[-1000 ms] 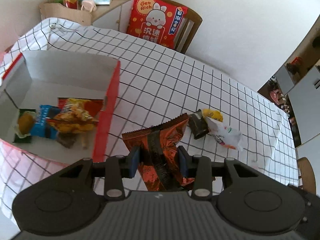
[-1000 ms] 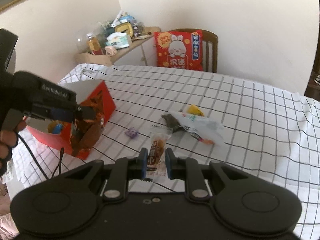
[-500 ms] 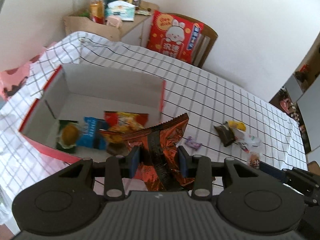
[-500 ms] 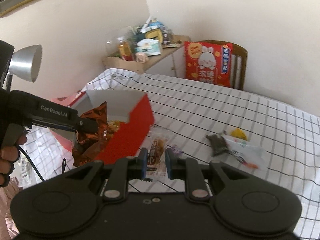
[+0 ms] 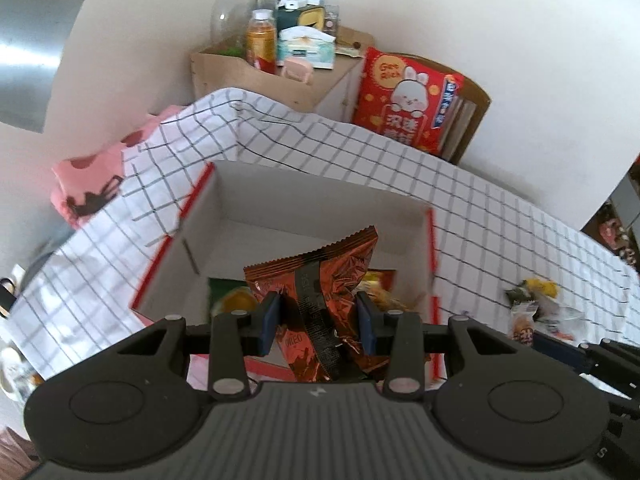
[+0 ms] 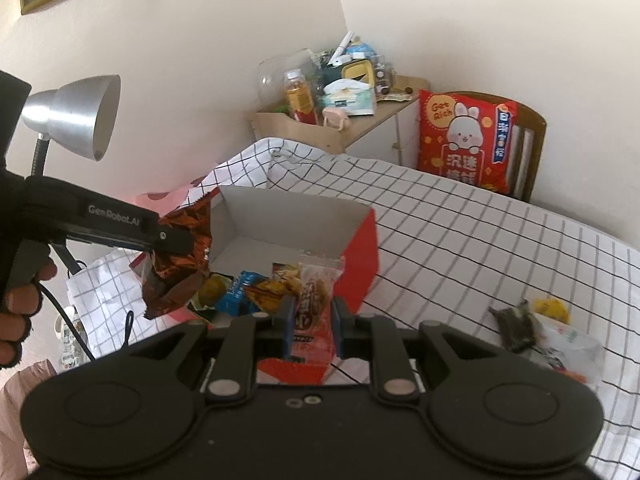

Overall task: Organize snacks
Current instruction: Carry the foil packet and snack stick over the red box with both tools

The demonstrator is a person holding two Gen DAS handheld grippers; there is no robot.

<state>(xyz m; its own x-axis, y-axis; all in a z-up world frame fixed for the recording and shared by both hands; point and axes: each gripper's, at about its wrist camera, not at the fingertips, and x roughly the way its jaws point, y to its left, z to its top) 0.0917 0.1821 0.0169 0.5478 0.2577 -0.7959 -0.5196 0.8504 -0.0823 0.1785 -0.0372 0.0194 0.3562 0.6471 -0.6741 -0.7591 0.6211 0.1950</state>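
left tool (image 5: 319, 317) clamped, right tool (image 6: 311, 325) clamped

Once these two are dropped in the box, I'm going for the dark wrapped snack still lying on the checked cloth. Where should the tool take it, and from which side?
Grip the dark wrapped snack across its narrow middle, coming down from above on the side facing the red box. It lies flat on the checked cloth, so only the top is open. The clear white packet and yellow snack crowd its far side, apparently touching.

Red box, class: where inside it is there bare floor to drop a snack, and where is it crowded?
Inside the red box, the far half is bare, bordered by the white back wall. The near end is crowded with the blue packet and yellow snacks. The left claw holds the orange bag; the right claw holds a clear-wrapped snack.
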